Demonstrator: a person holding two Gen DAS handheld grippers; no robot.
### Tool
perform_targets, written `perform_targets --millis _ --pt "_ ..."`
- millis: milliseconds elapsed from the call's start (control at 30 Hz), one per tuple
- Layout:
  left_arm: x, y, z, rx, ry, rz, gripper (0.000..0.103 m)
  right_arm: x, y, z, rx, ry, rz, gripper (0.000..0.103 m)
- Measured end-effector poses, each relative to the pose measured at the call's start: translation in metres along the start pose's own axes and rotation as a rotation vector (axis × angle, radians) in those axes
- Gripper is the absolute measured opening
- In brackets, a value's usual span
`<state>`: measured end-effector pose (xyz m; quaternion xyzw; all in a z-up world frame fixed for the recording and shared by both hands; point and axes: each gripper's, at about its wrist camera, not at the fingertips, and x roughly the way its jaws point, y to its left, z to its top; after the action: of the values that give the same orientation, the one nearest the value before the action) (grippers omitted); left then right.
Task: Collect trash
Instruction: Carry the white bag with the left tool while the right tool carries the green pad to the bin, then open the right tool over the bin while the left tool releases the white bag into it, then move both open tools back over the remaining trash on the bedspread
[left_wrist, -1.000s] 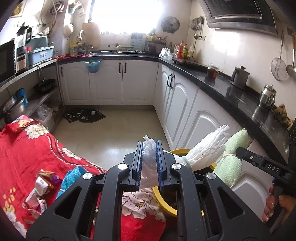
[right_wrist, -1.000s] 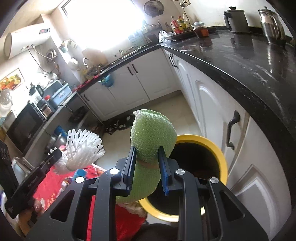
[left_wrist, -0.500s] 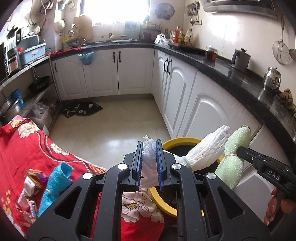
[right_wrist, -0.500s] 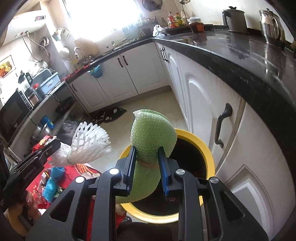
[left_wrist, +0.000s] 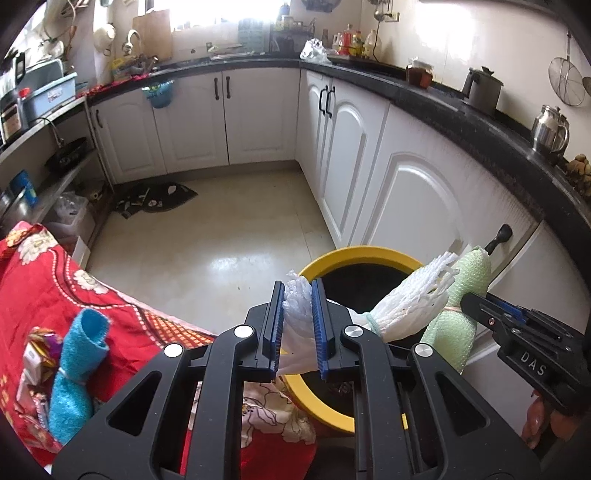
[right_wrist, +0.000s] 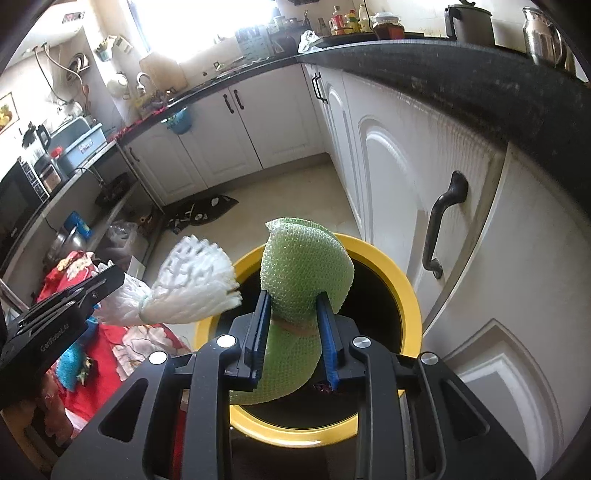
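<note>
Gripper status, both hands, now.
Left gripper: closed on the white foam net.
Right gripper: closed on the green foam roll.

Both claws (left_wrist: 298, 295) (right_wrist: 293, 308) clamped (side by side), angled downward

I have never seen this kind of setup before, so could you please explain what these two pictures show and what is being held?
No robot is here: a person carries a hand-held two-finger tool in each hand, and each tool has a wide-angle camera looking forward along its fingers. One picture comes from the left tool, the other from the right tool. The left tool is shut on a white foam net; the right tool has a green foam net between its pads, which have just eased slightly apart. Both hang over a yellow-rimmed bin on a kitchen floor beside white cabinets. On the red floral cloth next to the bin lie a blue foam net and some wrappers.
</note>
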<state>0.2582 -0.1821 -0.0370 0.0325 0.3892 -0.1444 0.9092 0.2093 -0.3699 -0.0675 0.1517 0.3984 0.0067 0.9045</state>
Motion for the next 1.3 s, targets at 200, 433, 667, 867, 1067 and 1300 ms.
perform_targets --millis 200,433,667,867,1067,1300 --pt "0.008 0.001 -0.002 -0.022 0.027 -0.005 0.027 0.005 -0.002 -0.005 0.009 0.021 -0.014 0.034" --pt "-0.003 0.011 -0.001 -0.053 0.013 0.000 0.056 -0.003 0.000 -0.005 0.012 0.005 -0.012 0.047" --pt "-0.034 0.027 0.001 -0.085 -0.054 0.025 0.091 -0.016 0.011 -0.003 -0.005 -0.028 0.008 0.056" --pt "-0.064 0.043 0.001 -0.114 -0.115 0.064 0.092 -0.032 0.029 -0.002 -0.028 -0.062 0.046 0.065" --pt "-0.091 0.062 -0.005 -0.156 -0.165 0.098 0.092 -0.046 0.047 -0.002 -0.054 -0.091 0.088 0.070" --pt "-0.117 0.086 -0.015 -0.200 -0.202 0.143 0.092 -0.058 0.072 -0.002 -0.092 -0.110 0.133 0.072"
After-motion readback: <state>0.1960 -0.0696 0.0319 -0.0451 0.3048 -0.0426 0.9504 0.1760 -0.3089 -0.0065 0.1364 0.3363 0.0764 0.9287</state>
